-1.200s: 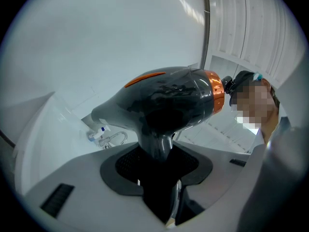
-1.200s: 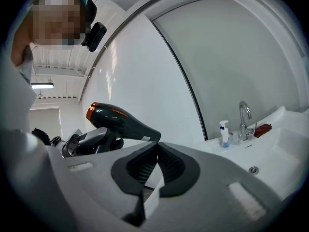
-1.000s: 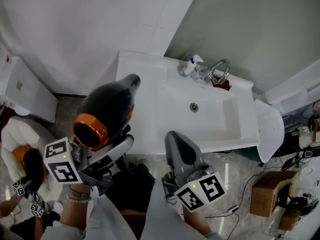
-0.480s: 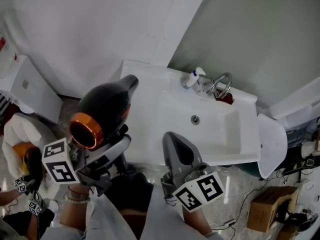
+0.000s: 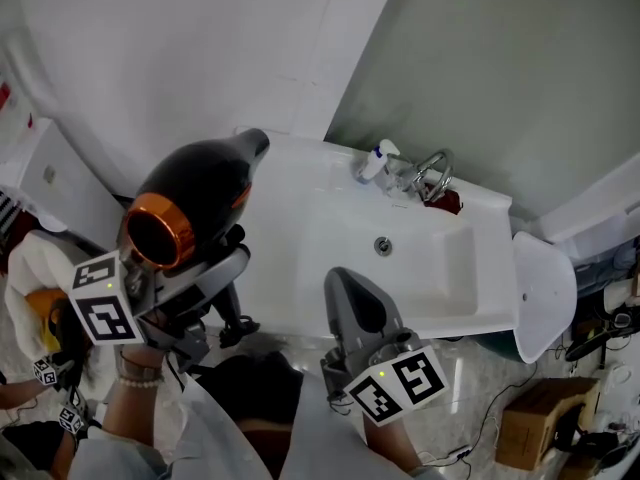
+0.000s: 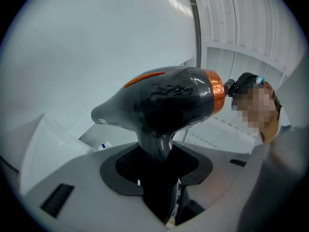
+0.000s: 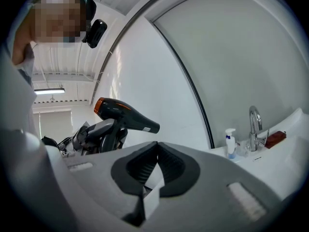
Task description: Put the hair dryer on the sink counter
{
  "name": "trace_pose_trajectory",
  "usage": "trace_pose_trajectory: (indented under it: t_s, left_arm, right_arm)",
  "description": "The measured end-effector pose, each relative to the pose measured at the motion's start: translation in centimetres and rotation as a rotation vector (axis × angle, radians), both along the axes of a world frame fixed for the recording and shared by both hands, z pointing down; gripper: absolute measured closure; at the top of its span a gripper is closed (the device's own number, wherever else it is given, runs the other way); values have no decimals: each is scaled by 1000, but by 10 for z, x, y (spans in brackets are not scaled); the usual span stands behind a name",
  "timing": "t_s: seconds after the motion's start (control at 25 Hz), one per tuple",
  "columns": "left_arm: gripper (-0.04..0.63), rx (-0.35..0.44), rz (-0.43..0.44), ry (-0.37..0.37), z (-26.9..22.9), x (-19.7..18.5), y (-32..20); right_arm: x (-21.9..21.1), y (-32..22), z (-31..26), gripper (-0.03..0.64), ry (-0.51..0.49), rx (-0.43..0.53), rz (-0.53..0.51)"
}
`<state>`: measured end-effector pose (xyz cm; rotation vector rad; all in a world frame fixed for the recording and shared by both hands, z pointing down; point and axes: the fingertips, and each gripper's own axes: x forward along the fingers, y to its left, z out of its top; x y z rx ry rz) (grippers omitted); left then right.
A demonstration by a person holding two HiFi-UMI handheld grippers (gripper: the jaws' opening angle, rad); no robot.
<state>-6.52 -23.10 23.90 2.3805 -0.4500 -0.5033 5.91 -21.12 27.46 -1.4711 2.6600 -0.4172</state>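
A black hair dryer (image 5: pixel 190 203) with an orange rear ring stands upright in my left gripper (image 5: pixel 205 283), whose jaws are shut on its handle (image 6: pixel 158 153). Its nozzle points toward the wall, above the left end of the white sink counter (image 5: pixel 275 183). In the right gripper view the hair dryer (image 7: pixel 123 116) shows at the left, held up in the air. My right gripper (image 5: pixel 358 313) hangs in front of the counter's front edge, jaws together with nothing between them (image 7: pixel 153 175).
A basin with a drain (image 5: pixel 382 245) fills the counter's middle. A chrome tap (image 5: pixel 435 171), a small pump bottle (image 5: pixel 372 163) and a red item (image 5: pixel 447 202) stand at the back. A white toilet (image 5: pixel 545 283) is to the right, a white cabinet (image 5: pixel 50 183) to the left.
My left gripper has carried the hair dryer up and a little left, toward the counter's left end. The right gripper has barely moved.
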Motion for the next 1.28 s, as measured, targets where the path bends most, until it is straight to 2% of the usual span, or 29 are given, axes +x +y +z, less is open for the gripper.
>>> trace_pose_trajectory:
  t_s: [0.32,0.48,0.84,0.96,1.16,1.28]
  left_arm:
    - [425,26,34,-135,3,22,-36]
    - [425,11,44,-224,17,32,-63]
    - [425,0,54,-407,56,38,-88]
    - [425,20,63,-519,77,42,-93]
    - [425,89,105,-762,120,50,-101]
    - [425,117,144,-862,141,59,-109]
  right_arm:
    - [21,-7,6,620,-13,-24,12]
    - [32,-19,12,620,-21,-43,17]
    - [40,-23,19,619,-30,-66,23]
    - [41,-23,23,620,-26,-71,25]
    - [44,-23,29,620,-26,-84,26]
    - [47,-23,35,620,-30,-99,31]
